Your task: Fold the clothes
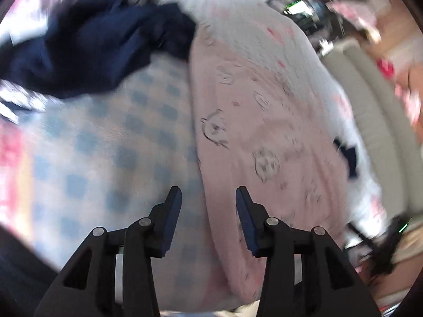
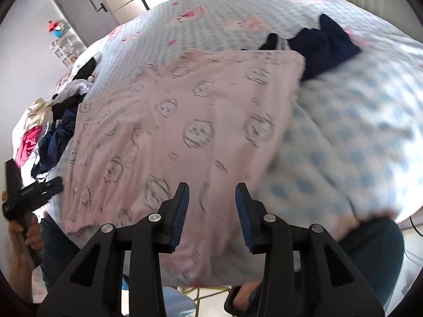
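Observation:
A pale pink garment (image 2: 190, 121) printed with dark cartoon faces lies flat on the blue-checked bedspread (image 2: 357, 137). In the left wrist view the same pink garment (image 1: 264, 132) stretches up the right half of the frame. My left gripper (image 1: 208, 194) hangs open above the garment's left edge with nothing between its fingers. My right gripper (image 2: 212, 189) is open too, just over the garment's near right part. The left gripper (image 2: 34, 195) also shows at the far left of the right wrist view, held by a hand. A dark navy garment (image 1: 87, 50) lies crumpled beyond the pink one.
A heap of mixed clothes (image 2: 50, 129) sits at the bed's left end. The navy garment (image 2: 325, 45) lies at the pink one's far right corner. A grey door (image 2: 84, 8) and a white shelf unit (image 2: 66, 47) stand beyond the bed. Jeans-clad legs (image 2: 375, 248) press against its near edge.

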A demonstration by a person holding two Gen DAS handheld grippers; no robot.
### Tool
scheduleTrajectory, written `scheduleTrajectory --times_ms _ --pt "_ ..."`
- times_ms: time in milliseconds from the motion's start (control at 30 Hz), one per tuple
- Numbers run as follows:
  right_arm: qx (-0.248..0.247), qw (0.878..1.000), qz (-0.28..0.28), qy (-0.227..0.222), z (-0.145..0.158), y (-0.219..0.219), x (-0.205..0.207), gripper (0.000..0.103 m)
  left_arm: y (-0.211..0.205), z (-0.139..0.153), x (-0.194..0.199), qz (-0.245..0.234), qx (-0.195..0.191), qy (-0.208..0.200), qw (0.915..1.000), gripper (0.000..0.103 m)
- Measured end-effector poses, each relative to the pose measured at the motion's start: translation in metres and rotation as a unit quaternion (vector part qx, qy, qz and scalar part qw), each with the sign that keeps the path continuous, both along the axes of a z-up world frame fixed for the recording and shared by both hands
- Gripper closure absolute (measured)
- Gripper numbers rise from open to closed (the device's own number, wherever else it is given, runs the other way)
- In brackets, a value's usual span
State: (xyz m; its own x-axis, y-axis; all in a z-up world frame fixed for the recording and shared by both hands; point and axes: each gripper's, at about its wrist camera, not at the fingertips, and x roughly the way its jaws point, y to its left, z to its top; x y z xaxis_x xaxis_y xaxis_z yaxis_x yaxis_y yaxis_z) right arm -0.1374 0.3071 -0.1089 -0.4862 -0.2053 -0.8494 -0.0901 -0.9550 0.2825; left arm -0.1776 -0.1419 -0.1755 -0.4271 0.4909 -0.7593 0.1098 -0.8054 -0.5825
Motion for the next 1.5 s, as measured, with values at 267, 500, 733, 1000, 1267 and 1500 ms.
scheduleTrajectory --times_ms 267,500,733,1000,1267,1500 --pt "-0.031 0.998 -0.031 -0.040 -0.033 0.022 -0.022 0.066 0.010 -0.006 -0.018 -0.016 0.002 -0.003 0.9999 0.100" --pt "0.009 0.999 -0.030 -0.035 -0.028 0.028 -0.019 0.066 -0.008 0.001 -0.004 -0.002 -0.048 -0.004 0.9988 0.101" --pt "0.039 0.998 -0.041 -0.034 -0.020 0.043 -0.015 0.066 -0.005 0.035 0.003 0.017 -0.110 0.032 0.9933 0.095" --pt "0.059 0.998 0.026 0.008 0.001 -0.008 -0.029 0.061 0.094 0.027 -0.011 -0.150 -0.131 0.077 0.9770 0.059" --pt "0.016 0.999 0.026 -0.036 -0.030 0.010 -0.016 0.063 0.080 0.004 0.002 -0.152 -0.214 0.032 0.9645 0.062" --pt "0.016 0.999 0.032 -0.002 -0.005 0.014 0.000 0.053 0.062 0.021 0.017 -0.137 -0.156 0.062 0.9761 0.060"
